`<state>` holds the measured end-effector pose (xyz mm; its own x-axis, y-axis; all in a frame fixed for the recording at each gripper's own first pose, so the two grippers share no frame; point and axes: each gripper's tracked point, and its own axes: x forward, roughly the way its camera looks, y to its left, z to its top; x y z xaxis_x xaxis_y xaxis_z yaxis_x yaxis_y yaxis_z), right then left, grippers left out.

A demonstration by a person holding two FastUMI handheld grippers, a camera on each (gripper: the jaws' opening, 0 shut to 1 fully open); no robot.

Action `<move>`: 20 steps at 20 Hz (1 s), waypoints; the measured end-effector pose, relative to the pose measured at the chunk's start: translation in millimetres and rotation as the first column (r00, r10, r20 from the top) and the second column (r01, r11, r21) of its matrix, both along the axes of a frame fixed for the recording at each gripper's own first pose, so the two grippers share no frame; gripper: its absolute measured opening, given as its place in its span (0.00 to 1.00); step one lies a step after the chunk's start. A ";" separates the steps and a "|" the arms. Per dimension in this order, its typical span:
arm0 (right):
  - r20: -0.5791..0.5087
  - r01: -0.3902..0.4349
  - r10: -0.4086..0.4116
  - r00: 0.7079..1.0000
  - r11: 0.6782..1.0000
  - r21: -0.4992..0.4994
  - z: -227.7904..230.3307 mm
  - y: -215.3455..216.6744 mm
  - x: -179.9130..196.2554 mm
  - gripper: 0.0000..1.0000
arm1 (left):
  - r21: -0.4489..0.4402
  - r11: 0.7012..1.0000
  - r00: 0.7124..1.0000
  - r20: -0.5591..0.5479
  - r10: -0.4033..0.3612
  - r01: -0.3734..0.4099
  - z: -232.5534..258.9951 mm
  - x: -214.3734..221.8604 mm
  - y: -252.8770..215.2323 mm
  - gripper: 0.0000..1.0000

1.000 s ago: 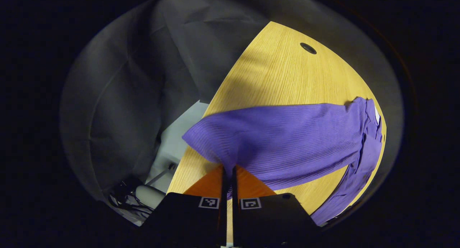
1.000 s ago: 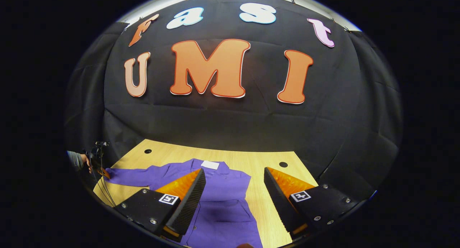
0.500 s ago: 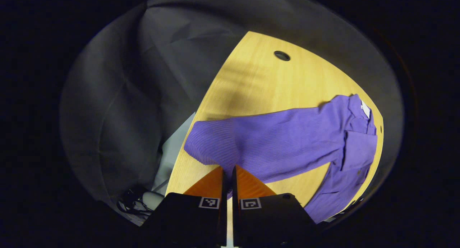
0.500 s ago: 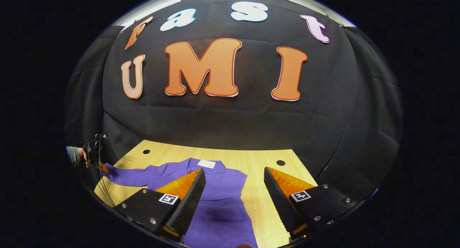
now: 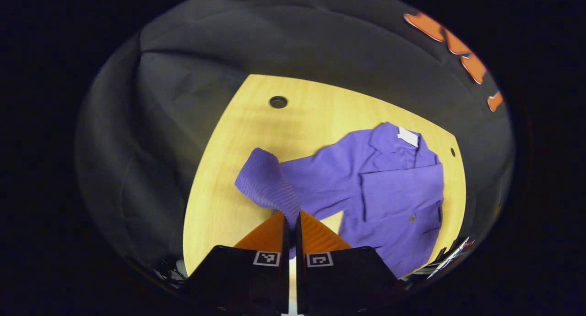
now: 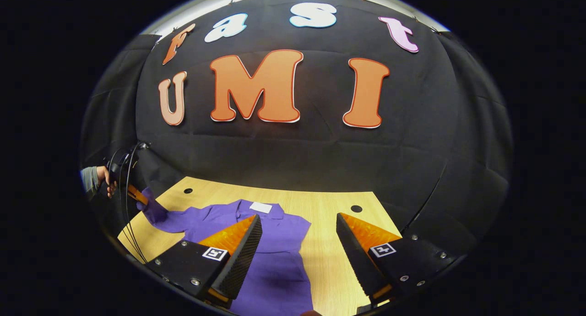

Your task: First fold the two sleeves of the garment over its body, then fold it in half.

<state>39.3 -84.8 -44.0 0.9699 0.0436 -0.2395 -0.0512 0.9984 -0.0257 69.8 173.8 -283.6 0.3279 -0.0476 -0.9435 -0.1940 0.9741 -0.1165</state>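
A purple shirt (image 5: 393,187) lies on the wooden table (image 5: 238,137), collar with a white tag toward the far side. My left gripper (image 5: 290,220) is shut on the cuff end of its sleeve (image 5: 270,183), lifted above the table and bent over toward the body. The other sleeve lies folded across the chest (image 5: 403,192). In the right gripper view the shirt (image 6: 274,242) spreads below my right gripper (image 6: 300,242), which hangs open above it, holding nothing. Far left there, the left gripper (image 6: 137,194) holds up the raised sleeve (image 6: 153,210).
Black cloth walls stand behind and beside the table. Round cable holes (image 5: 278,101) (image 6: 356,209) sit near the table's far corners. A hand and grey sleeve (image 6: 94,178) hold the left gripper, with cables (image 6: 126,206) hanging down from it. Bare wood (image 6: 339,275) lies right of the shirt.
The left gripper has lifted the sleeve off the table and swung it toward the shirt's body; its view turned toward the collar. The right gripper has stayed open, almost still.
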 end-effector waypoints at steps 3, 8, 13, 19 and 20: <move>0.001 -0.003 0.003 1.000 1.000 0.022 -2.7 -9.5 -3.4 0.97 | 0.004 0.996 0.996 0.034 -0.088 0.088 18.9 20.4 -43.0 0.07; -0.006 0.009 -0.009 1.000 1.000 0.023 -11.0 -38.3 -6.3 0.97 | -0.010 0.976 0.973 0.077 -0.216 0.218 53.9 55.1 -121.5 0.07; -0.013 0.038 -0.037 0.999 0.997 0.069 -17.9 -68.3 -10.7 0.97 | 0.019 0.932 0.928 0.087 -0.362 0.362 63.6 83.9 -206.9 0.07; -0.044 0.073 -0.070 0.997 0.994 0.084 -32.8 -98.5 -17.1 0.97 | 0.005 0.867 0.863 0.091 -0.497 0.499 52.8 98.7 -313.0 0.07; -0.050 0.082 -0.078 0.996 0.993 0.081 -33.3 -103.2 -17.5 0.97 | 0.001 0.859 0.855 0.094 -0.510 0.512 47.5 101.8 -329.1 0.07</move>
<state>21.8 -188.0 -77.3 0.9590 -0.0118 -0.2831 0.0294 0.9979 0.0581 171.6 -155.3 -236.1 0.3330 -0.2526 -0.9085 0.3429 0.9299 -0.1329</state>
